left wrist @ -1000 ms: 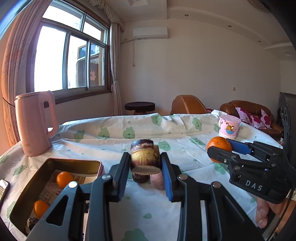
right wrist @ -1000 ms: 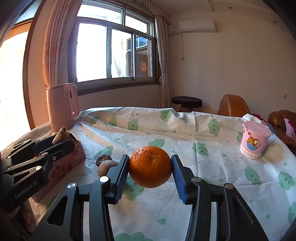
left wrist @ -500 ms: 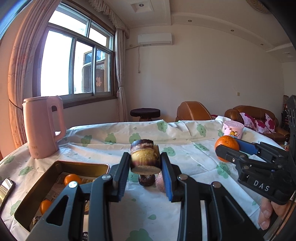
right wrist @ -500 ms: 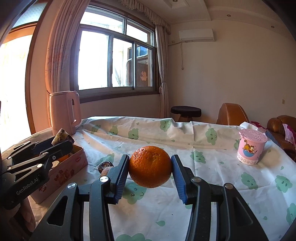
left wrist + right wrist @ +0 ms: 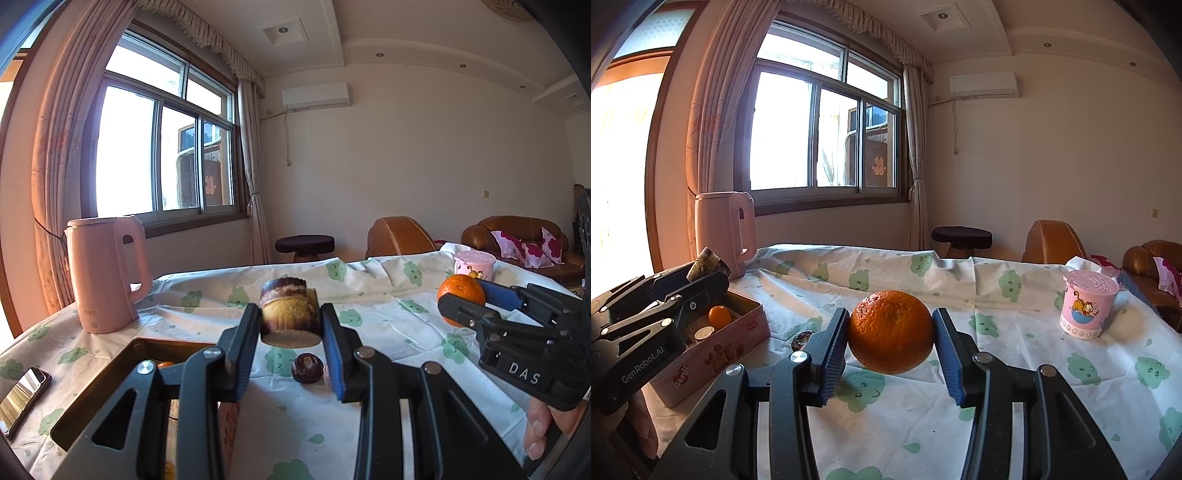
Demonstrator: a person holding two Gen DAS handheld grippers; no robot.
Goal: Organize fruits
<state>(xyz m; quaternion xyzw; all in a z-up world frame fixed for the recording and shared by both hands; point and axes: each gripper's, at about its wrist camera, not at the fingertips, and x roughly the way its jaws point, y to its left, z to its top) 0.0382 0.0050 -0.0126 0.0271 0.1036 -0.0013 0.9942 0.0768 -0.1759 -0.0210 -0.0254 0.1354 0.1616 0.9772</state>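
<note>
Fruit sits clamped in both grippers above the counter (image 5: 369, 280), which wears a white cloth printed with green clouds. The left gripper (image 5: 290, 334) is narrowed onto a short sugarcane piece (image 5: 289, 314), its blue pads pressing the yellow-and-purple rind from either side, cut face down, held clear of the cloth. The right gripper (image 5: 891, 338) stands a little wider, its pads squeezing an orange (image 5: 891, 331) at the fruit's two sides, also lifted off the cloth.

In the left wrist view, the pink tin box (image 5: 110, 376) lies at 8 o'clock of the sugarcane piece, open, with a small orange fruit (image 5: 165, 364) just showing inside. A dark round fruit (image 5: 306, 368) rests on the cloth just below the held piece, toward 5 o'clock. The pink kettle (image 5: 105, 277) stands at 9 o'clock, and a phone (image 5: 22, 397) lies near the counter's left edge. A pink lidded cup (image 5: 1087, 308) stands at 3 o'clock of the orange in the right wrist view, well apart from it.
</note>
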